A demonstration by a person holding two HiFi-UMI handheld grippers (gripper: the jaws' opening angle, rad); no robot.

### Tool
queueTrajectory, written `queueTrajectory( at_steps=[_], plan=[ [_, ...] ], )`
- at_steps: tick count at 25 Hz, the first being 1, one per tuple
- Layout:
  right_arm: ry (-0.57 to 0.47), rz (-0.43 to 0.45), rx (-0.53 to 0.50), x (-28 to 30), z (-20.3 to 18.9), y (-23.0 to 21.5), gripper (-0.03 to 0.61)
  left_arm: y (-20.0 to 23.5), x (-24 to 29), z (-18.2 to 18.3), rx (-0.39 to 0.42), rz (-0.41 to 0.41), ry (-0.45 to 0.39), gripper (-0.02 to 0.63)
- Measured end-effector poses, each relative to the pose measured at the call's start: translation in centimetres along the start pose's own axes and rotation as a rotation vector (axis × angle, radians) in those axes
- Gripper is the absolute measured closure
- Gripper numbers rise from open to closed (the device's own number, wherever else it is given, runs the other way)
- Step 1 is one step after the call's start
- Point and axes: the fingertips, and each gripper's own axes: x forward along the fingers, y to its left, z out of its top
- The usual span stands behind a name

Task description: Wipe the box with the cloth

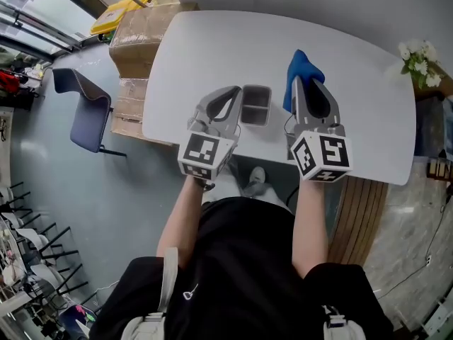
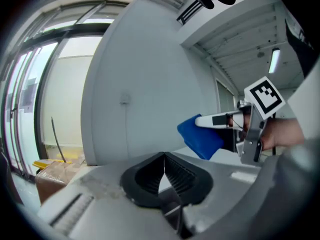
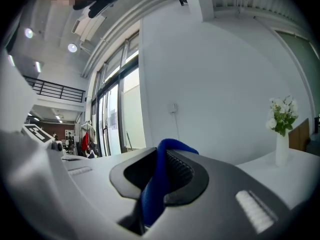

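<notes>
A small grey open box [image 1: 255, 105] sits on the white table [image 1: 212, 48], between my two grippers. My right gripper [image 1: 300, 78] is shut on a blue cloth [image 1: 300, 71], which sticks out past its tips to the right of the box. In the right gripper view the blue cloth [image 3: 159, 184] runs up between the pinched jaws. My left gripper [image 1: 236, 92] hovers just left of the box, its jaws shut with nothing between them [image 2: 164, 168]. The left gripper view shows the cloth [image 2: 200, 136] held by the other gripper; the box is out of that view.
A vase of white flowers [image 1: 417, 59] stands at the table's right end, flowers [image 3: 282, 113] also in the right gripper view. Cardboard boxes [image 1: 138, 37] are stacked left of the table, with a blue chair [image 1: 85, 108] beyond them. The table's near edge runs under my grippers.
</notes>
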Motion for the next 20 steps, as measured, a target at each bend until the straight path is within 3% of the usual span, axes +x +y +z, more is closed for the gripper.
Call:
queueTrajectory(
  at_steps=[4,14,20],
  plan=[
    [0.007,0.018,0.007,0.5,-0.6,-0.3,0.526,-1.0,1.4,-3.1,0.104,-0.091,0.104,0.566],
    [0.043,-0.017,0.03,0.2,-2.4,-2.8,0.526,-4.7,3.9,-11.0,0.466,-0.369,0.426,0.536],
    [0.057,-0.035,0.033,0.2,-2.9,-3.7,0.526,-5.6,5.0,-14.4,0.686,-0.485,0.582,0.525]
  ],
)
